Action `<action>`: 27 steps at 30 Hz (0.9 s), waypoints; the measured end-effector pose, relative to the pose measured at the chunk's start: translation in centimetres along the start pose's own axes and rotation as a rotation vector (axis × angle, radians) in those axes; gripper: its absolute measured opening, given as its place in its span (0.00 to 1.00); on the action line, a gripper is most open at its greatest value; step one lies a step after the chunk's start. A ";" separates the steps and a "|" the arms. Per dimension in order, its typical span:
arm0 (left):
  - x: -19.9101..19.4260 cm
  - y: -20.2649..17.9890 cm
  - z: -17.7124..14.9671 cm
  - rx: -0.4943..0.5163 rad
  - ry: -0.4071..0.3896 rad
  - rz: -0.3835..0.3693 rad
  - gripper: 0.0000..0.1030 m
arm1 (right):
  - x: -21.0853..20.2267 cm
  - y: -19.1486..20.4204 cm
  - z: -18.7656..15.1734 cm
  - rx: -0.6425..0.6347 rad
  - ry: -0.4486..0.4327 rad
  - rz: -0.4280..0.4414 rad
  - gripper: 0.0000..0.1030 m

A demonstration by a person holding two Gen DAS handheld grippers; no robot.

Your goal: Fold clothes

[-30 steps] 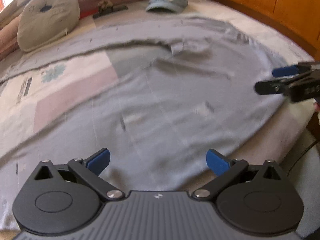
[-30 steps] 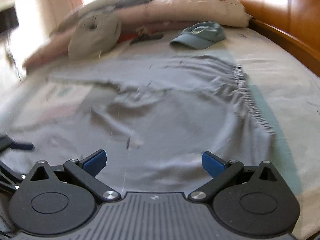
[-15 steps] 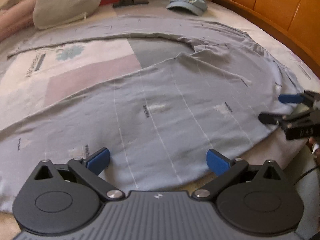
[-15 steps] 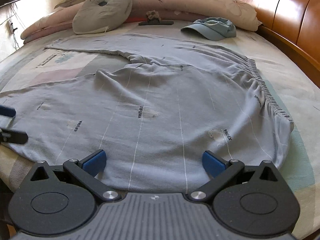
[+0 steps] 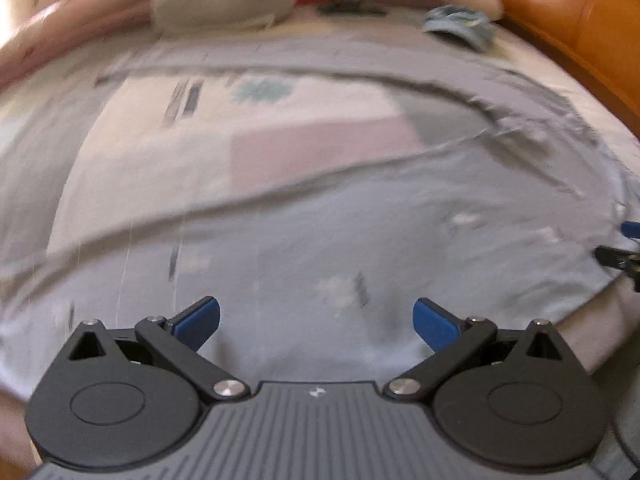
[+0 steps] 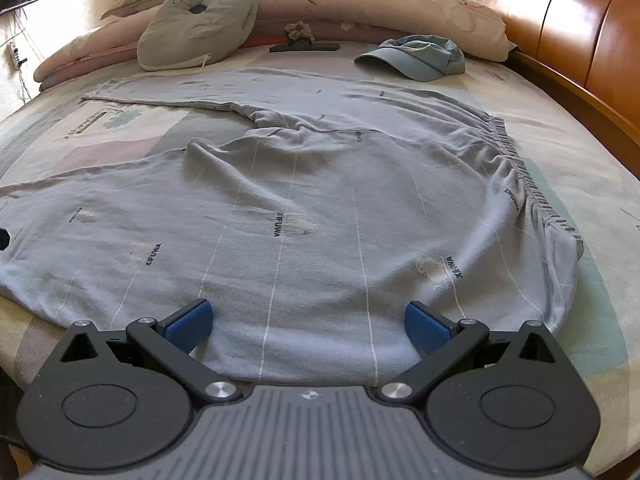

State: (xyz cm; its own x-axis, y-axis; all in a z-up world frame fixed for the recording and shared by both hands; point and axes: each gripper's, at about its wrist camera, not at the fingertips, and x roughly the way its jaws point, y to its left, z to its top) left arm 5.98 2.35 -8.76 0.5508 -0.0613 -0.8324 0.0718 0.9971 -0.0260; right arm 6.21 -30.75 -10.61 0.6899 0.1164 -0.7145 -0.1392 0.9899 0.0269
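Grey-blue trousers (image 6: 320, 208) with thin white stripes lie spread flat on the bed, elastic waistband (image 6: 520, 172) at the right, two legs running left. My right gripper (image 6: 308, 324) is open, its blue pads low over the near edge of the cloth near the waist. In the blurred left wrist view my left gripper (image 5: 316, 322) is open above the near trouser leg (image 5: 320, 248). The right gripper's fingertips (image 5: 624, 244) show at that view's right edge. Nothing is held.
A blue cap (image 6: 416, 58) lies at the back right, a grey donut cushion (image 6: 196, 24) and long pink pillows (image 6: 380, 8) at the back. A wooden headboard (image 6: 568, 52) borders the right side. The patterned bedsheet (image 6: 100, 128) shows between the trouser legs.
The left gripper has swung left along the near leg, blurring its view; the right gripper now sits further right in it. The right gripper moved slightly closer to the trousers. Both stayed open.
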 end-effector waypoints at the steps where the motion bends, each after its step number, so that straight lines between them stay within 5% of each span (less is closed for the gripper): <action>1: -0.1 -0.1 -0.6 0.006 -0.012 0.002 0.99 | 0.0 0.0 0.0 0.001 0.000 -0.002 1.00; 5: -0.9 -1.1 -2.1 0.041 -0.020 0.005 0.99 | 0.0 0.1 -0.1 0.004 -0.004 -0.007 1.00; 16: -0.5 -3.7 -0.1 0.080 -0.102 -0.072 0.99 | -0.2 -0.1 1.7 0.038 0.057 -0.015 1.00; 19: 0.7 -3.8 -0.8 0.040 -0.073 -0.072 0.99 | -1.7 -0.1 3.2 0.046 0.033 -0.022 1.00; 27: -0.6 -3.9 -1.4 0.039 -0.147 -0.079 0.99 | -2.9 1.5 7.4 -0.009 -0.035 -0.050 1.00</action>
State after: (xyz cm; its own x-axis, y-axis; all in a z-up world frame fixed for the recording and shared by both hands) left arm 4.23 -1.42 -8.92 0.6573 -0.1487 -0.7388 0.1505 0.9865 -0.0647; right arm 9.24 -29.04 -3.37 0.7205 0.0696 -0.6899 -0.1099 0.9938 -0.0146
